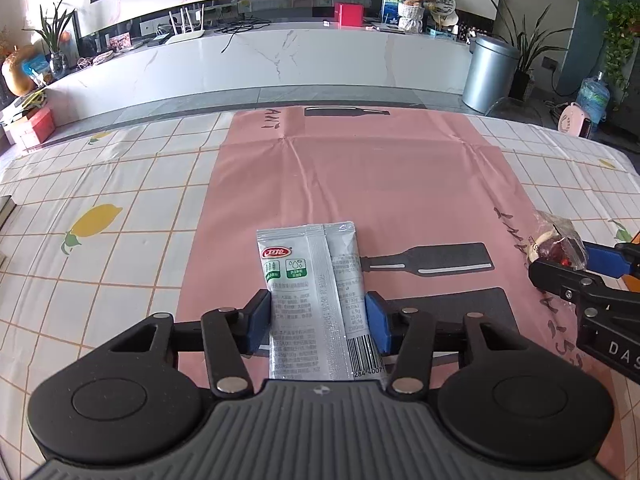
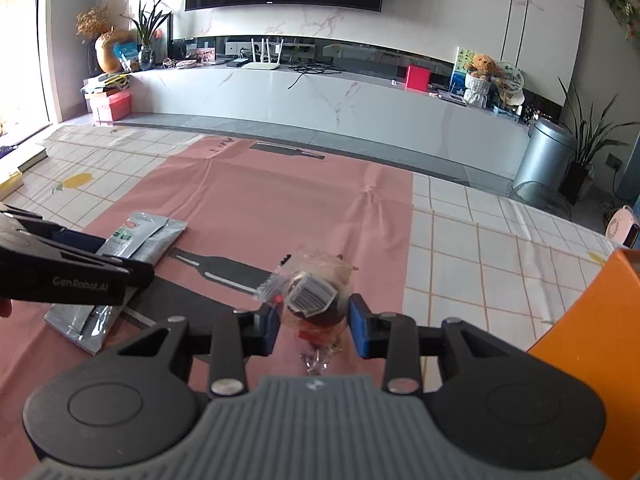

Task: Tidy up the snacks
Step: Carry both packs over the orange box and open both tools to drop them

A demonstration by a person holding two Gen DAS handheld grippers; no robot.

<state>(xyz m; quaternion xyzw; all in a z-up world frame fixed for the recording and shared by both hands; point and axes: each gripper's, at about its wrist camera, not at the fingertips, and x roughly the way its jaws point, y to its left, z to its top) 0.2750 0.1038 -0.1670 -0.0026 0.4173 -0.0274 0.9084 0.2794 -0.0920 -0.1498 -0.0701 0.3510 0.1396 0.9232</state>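
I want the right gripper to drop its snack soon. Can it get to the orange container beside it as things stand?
Probably yes. The right gripper is shut on the clear-wrapped snack, and the orange container stands close on its right with only bare tablecloth between. The container's opening is out of frame, so I can't confirm clearance.

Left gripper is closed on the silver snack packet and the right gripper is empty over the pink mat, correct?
Not quite. The right gripper is not empty: the right wrist view shows it shut on a clear-wrapped dark snack. The left gripper does hold the silver snack packet over the pink mat.
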